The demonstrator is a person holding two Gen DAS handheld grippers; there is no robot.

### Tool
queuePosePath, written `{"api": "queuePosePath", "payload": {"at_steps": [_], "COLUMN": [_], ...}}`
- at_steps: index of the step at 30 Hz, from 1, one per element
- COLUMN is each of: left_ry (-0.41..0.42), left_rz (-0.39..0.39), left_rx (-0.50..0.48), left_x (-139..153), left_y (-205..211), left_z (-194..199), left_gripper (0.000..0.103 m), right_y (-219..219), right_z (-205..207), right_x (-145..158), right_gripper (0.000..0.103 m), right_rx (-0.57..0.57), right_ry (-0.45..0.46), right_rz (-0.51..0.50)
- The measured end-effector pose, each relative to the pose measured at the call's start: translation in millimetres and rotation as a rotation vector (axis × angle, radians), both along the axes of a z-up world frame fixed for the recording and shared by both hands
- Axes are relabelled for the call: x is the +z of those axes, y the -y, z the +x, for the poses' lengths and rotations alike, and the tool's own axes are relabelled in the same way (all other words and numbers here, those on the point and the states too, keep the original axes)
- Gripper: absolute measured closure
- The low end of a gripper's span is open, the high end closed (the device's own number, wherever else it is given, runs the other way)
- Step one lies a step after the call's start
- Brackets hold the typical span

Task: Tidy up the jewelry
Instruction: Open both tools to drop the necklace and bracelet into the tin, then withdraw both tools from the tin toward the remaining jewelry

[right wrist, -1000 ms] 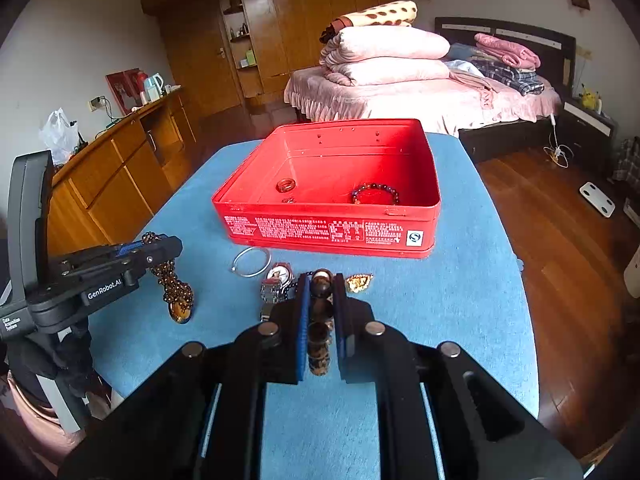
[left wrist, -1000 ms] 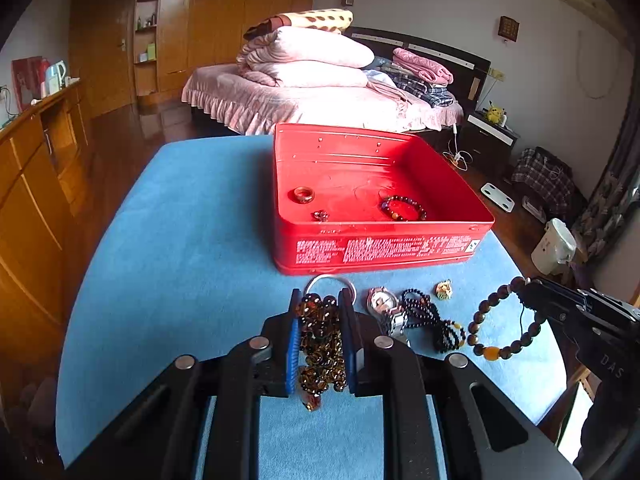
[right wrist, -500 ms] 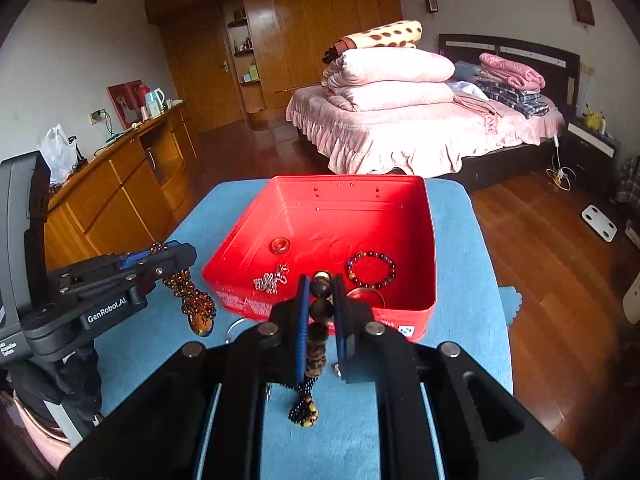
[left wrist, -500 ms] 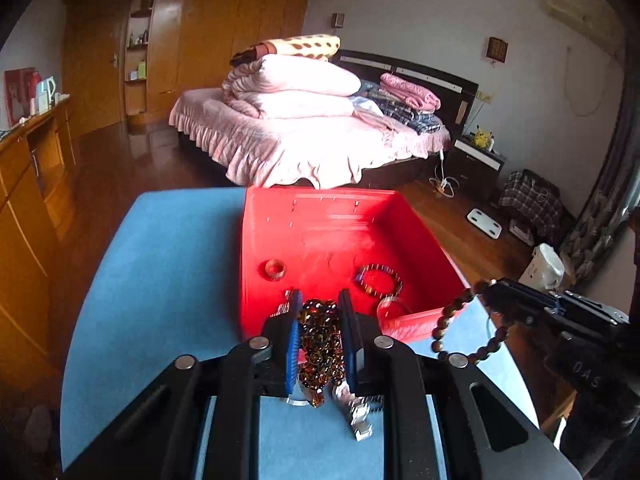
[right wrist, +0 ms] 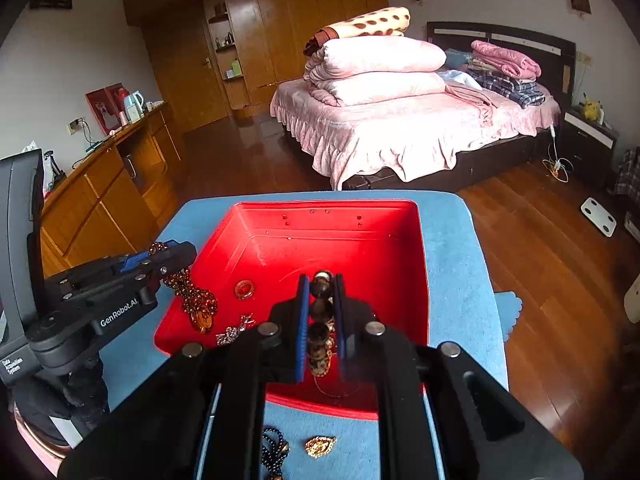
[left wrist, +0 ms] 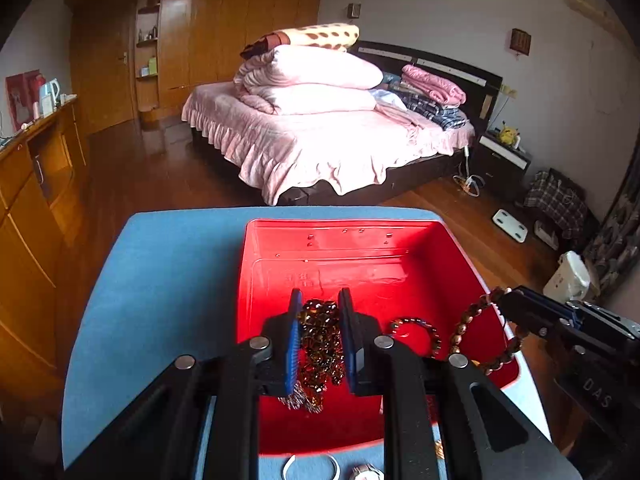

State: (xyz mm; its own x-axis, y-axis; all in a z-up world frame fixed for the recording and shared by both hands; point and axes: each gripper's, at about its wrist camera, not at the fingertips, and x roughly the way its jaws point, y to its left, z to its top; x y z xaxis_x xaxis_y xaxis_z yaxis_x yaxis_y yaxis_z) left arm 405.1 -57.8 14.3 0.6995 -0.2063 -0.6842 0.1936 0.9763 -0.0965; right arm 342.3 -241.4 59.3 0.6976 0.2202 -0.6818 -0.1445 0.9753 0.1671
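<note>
An open red tin box [left wrist: 344,240] stands on the blue-covered table [left wrist: 160,280]. My left gripper [left wrist: 320,300] is shut on a bunch of amber-brown beads [left wrist: 320,344], which hangs over the box's near part. My right gripper [right wrist: 322,280] is shut on a bracelet of large brown beads [right wrist: 320,312], also above the box [right wrist: 320,220]. In the left wrist view the right gripper [left wrist: 508,304] shows at the right with its bracelet [left wrist: 472,328] dangling. Inside the box lie a ring [right wrist: 245,289], a silver pendant [right wrist: 236,332] and a dark bead bracelet [left wrist: 416,324].
On the table in front of the box lie a silver bangle [left wrist: 312,468], a gold brooch [right wrist: 320,446] and a dark bead string [right wrist: 274,452]. The table's far edge is just behind the box. A bed and wooden cabinets stand beyond.
Both grippers have moved forward and slightly up, from above the loose jewelry in front of the box to over the box itself. Each still holds its beads.
</note>
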Motion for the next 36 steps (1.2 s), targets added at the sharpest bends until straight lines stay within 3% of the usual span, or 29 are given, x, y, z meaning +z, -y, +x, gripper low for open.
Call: {"api": "queuePosePath", "payload": {"at_steps": [9,15,16,19,24,28,31,36], "left_ry": [-0.066,-0.067,-0.073,-0.064,-0.025,0.043,0.090,0.109], "left_rz": [0.028,0.034,0.029,0.013,0.003,0.017,0.017,0.005], "left_rx": [0.005,0.009,0.014,0.041,0.031,0.045,0.060,0.091], "left_x": [-36,-40,-40,-39,-27,-13,-5,-5], "left_y": [8,8,7,1,-6,-15,-26,-44], "left_z": [33,40,42,41,30,7,-17,-56], "left_gripper": [0.085,0.085,0.082,0.052,0.047,0.030,0.020,0.017], "right_y": [0,0,1,3,5,10,13,11], "right_z": [40,55,55,56,46,26,4,-41], "right_x": [-40,-51,-52,-52,-45,-35,-27,-24], "right_gripper": [0.093,0.092,0.089,0.063,0.061,0.044,0.043,0.037], "right_rx": [-0.022,-0.033,-0.042,-0.074,-0.084,-0.103,-0.102,-0.103], "right_ry": [-0.091,-0.118,-0.121,-0.114,-0.062,-0.013,0.032,0.079], "right_rz": [-0.007,-0.006,-0.007,-0.034,-0.058,-0.045,-0.043,-0.035]}}
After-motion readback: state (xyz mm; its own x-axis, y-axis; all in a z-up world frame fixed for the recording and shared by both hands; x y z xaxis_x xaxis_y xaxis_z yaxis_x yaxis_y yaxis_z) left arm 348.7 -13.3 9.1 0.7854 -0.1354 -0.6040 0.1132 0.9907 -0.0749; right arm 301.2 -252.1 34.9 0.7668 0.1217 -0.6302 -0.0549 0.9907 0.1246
